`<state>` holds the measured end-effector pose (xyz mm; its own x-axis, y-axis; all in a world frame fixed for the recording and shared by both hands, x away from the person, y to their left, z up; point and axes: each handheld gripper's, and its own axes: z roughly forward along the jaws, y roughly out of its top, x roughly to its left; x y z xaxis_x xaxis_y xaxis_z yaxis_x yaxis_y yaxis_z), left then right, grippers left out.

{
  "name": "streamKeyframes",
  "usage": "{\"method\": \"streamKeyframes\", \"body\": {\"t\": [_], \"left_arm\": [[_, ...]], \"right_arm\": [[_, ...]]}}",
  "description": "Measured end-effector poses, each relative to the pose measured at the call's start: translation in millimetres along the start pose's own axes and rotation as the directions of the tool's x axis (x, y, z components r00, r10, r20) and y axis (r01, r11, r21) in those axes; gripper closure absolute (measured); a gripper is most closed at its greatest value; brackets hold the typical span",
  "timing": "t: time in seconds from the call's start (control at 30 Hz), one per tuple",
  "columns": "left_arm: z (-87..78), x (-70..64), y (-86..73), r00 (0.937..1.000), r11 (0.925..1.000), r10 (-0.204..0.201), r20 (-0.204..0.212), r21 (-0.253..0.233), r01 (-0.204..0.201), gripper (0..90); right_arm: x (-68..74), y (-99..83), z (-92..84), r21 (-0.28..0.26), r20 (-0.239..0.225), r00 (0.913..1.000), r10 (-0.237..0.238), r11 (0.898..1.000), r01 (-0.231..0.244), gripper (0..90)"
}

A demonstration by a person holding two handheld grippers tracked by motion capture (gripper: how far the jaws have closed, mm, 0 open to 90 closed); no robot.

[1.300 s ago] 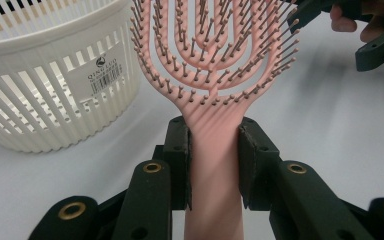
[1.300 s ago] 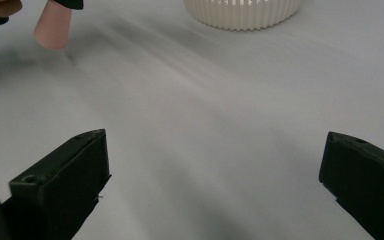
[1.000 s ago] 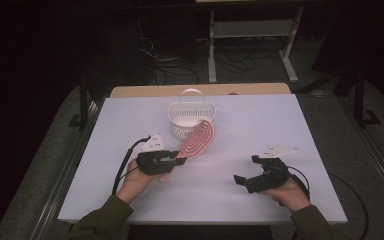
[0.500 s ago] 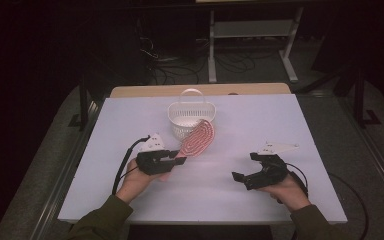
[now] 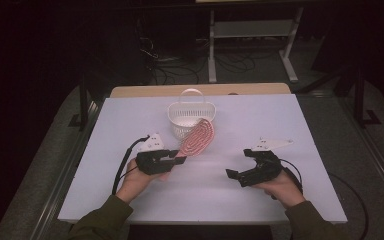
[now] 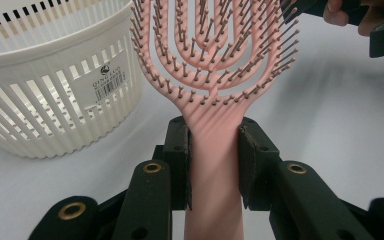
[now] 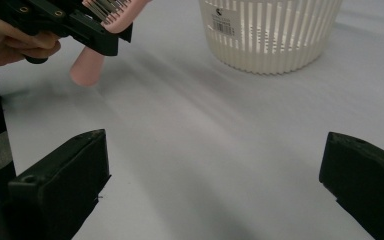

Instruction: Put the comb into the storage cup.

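Left gripper (image 5: 179,160), held above the table's (image 5: 330,150) middle toward its left edge, is clamped on the handle of a pink hairbrush (image 5: 199,138); in the left gripper view the two pads press the flat sides of the handle just below the head, a grip that keeps the brush from rolling. The brush head, bristles up in that view, points away toward the far edge, its tip just beside the rim of the white slatted basket (image 5: 191,117), which stands near the middle of the far edge. This aim suggests the brush is meant for the basket. Right gripper (image 5: 235,176), nearer the right edge and well apart from the brush, hangs over bare tabletop with its jaws spread wide and nothing between them, apparently idle.
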<state>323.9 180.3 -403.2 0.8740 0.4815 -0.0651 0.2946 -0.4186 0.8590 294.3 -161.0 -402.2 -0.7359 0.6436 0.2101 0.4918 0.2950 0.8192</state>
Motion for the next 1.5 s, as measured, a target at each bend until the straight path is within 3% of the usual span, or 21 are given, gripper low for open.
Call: {"method": "streamKeyframes", "body": {"t": [1.5], "left_arm": [[-1.2, -1.8, -2.0, 0.9999, 1.0000, 0.003, -0.016, -0.009, -0.003, 70.1]], "right_arm": [[6.5, 51.8, 22.0, -0.065, -0.062, 0.9977, -0.027, 0.998, 0.023, 0.0]]}}
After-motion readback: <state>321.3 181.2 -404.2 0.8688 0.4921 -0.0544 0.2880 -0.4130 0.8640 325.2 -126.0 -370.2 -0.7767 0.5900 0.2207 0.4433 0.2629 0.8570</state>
